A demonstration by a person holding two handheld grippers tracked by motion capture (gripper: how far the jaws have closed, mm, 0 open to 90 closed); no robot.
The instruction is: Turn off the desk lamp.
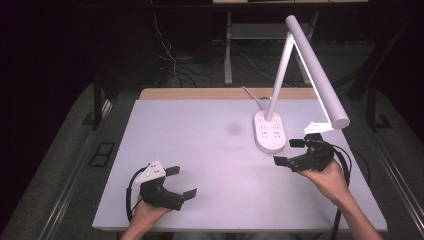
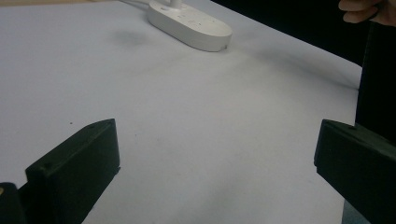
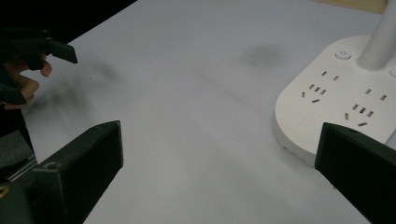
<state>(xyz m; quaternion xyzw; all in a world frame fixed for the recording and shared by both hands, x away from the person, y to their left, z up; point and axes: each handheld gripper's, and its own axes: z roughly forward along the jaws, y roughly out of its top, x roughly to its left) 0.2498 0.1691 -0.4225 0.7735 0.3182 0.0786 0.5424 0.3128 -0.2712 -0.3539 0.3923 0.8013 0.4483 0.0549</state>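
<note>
standing white desk lamp, sockets in its oval base.

- Lamp: white desk lamp standing upright on the right half of the table, toward the far side.
- Base: white, oval, flat on the table, its long axis running near to far; the top carries several groups of socket slots and a small round button near the stem. In the right gripper view it lies at right; in the left gripper view, at the far end of the table.
- Stem: thin, rising from the far end of the base and leaning right.
- Head: long white bar hinged at the top, sloping down toward the near right.
- Cord: white, running from the base's far end toward the table's back edge.
</note>
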